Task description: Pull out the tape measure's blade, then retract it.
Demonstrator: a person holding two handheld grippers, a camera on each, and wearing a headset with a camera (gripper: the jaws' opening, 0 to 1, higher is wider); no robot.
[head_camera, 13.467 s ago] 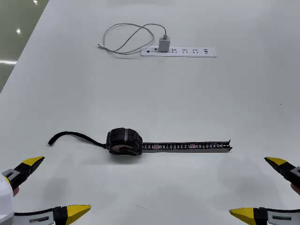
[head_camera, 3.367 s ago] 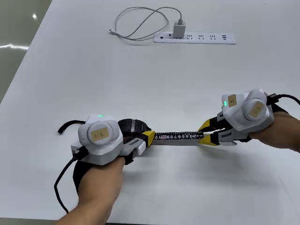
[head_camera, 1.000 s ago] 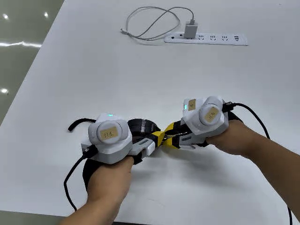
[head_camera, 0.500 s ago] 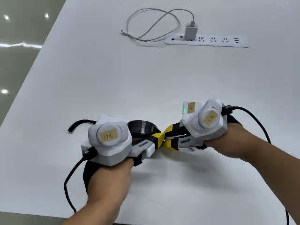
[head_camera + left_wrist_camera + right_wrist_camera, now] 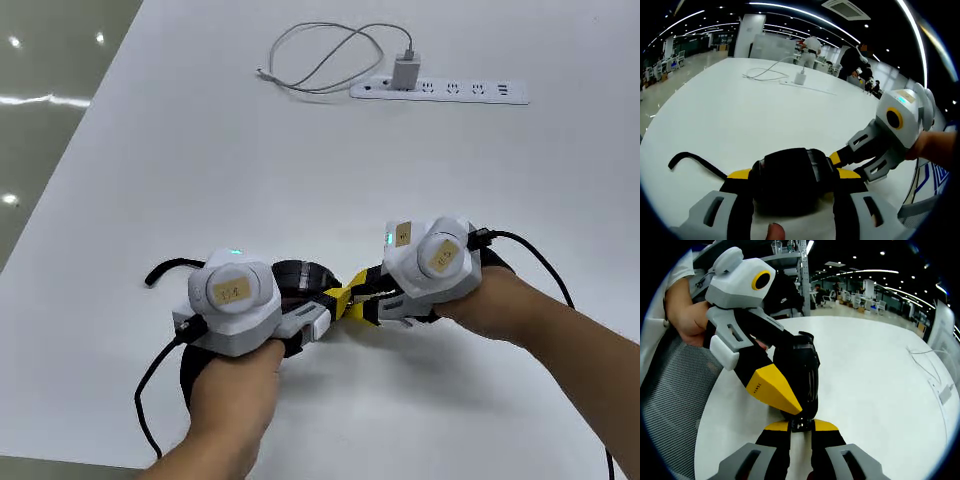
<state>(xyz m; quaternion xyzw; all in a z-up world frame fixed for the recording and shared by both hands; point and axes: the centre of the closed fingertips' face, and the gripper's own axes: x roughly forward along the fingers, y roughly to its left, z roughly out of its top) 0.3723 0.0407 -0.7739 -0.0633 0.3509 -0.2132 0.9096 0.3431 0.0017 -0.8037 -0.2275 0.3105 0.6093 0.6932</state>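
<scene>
A: State of the right hand-held gripper (image 5: 801, 426)?

B: Jaws pressed together on the blade's end hook (image 5: 801, 420), tight against the mouth of the tape measure case (image 5: 802, 365). The case lies straight ahead of it, just to its left on the bench (image 5: 300, 180).

A: And the left hand-held gripper (image 5: 793, 174)?

B: Clamped across the case from the near left. The strap (image 5: 690, 161) trails off left.

A: Axis?

B: Left to right, with the two grippers tip to tip along it. The hook sits at the mouth, so retraction reads as about done. The right one probably only has to let go.
</scene>
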